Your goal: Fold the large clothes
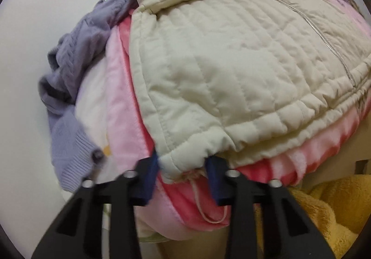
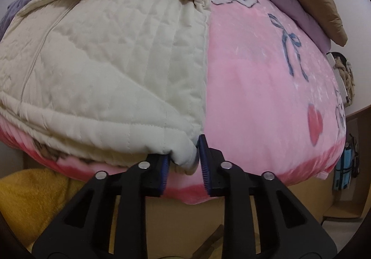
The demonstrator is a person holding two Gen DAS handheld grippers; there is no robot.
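A cream quilted jacket [image 1: 220, 61] lies zipped and face up on a pink blanket [image 1: 120, 119], its sleeves folded across the chest. My left gripper [image 1: 183, 173] is shut on the hem's near left corner, and a drawstring loop hangs below it. In the right wrist view the same jacket [image 2: 104, 68] fills the left half. My right gripper [image 2: 184, 161] is shut on the hem's near right corner, blue pads pressing the fabric from both sides. Both grippers point steeply down at the blanket's near edge.
A lilac knitted sweater [image 1: 76, 87] lies bunched left of the jacket. A yellow fleece [image 2: 34, 201] hangs below the blanket's front edge. A purple pillow [image 2: 289, 3] and a tan cushion [image 2: 324, 3] lie at the back right. Bare pink blanket [image 2: 266, 96] spreads right of the jacket.
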